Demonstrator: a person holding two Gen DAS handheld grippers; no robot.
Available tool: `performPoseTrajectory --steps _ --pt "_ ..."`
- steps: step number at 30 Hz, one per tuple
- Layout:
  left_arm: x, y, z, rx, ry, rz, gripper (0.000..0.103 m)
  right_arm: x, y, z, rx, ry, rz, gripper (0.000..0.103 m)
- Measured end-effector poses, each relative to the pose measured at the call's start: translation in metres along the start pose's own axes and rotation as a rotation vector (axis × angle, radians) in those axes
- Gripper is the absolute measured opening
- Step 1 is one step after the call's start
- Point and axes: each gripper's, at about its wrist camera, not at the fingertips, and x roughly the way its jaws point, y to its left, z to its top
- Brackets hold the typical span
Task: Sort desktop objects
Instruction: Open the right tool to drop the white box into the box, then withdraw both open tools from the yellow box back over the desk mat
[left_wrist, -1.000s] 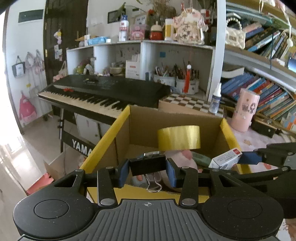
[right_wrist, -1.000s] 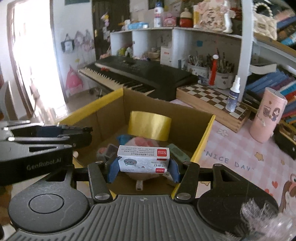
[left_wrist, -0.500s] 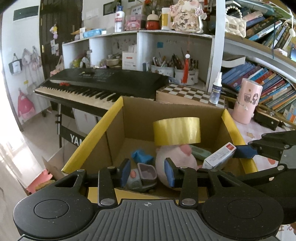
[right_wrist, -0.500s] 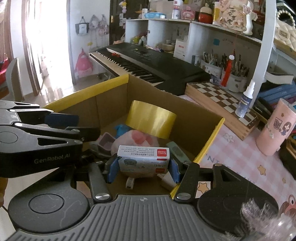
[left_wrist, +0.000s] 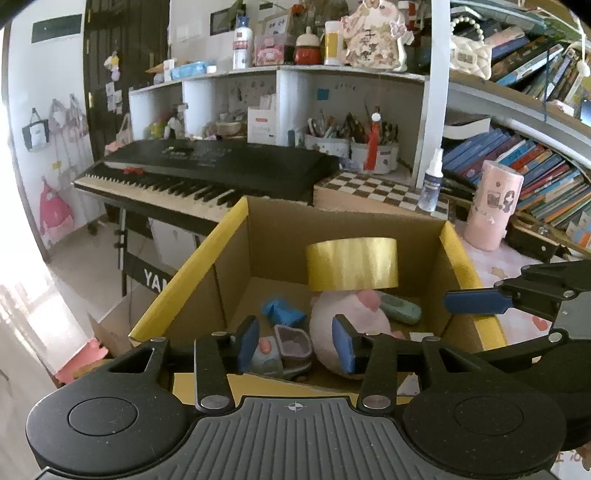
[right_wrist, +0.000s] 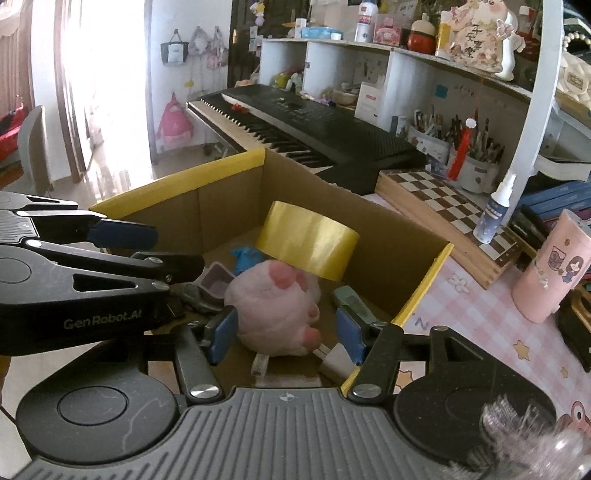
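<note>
Left wrist view: the left gripper (left_wrist: 294, 345) hangs over the near edge of the yellow-rimmed cardboard box (left_wrist: 192, 271), jaws parted, widening and holding nothing. The right gripper (right_wrist: 284, 335) is likewise spreading, empty, above the same box. Inside lie a pink plush toy (right_wrist: 275, 312) with a roll of gold tape (right_wrist: 308, 240) resting on it, a blue crumpled piece (left_wrist: 282, 311), a small grey-and-purple toy vehicle (left_wrist: 286, 350), a pale green oblong case (left_wrist: 400, 309) and a small white box (right_wrist: 334, 360) at the near wall.
</note>
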Motion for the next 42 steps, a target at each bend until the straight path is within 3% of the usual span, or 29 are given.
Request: performPoseTrajectory --steps 8,20,33,42 --pt "-0.024 -0.002 -0.002 0.020 -0.067 -0.017 0.051 -0.028 0.006 -0.008 0.056 -0.053 -0.060 0.059" --pt "-0.068 0.004 -0.017 0.065 -0.168 -0.085 0.066 -0.080 0.033 -0.032 0.196 -0.145 -0.230 0.067" --pt "-0.106 0.015 -0.061 0.121 -0.123 -0.174 0.071 -0.130 0.078 -0.082 0.362 -0.147 -0.411 0.072" --pt "-0.122 0.002 -0.090 0.170 -0.095 -0.228 0.083 -0.162 0.098 -0.120 0.448 -0.131 -0.519 0.079"
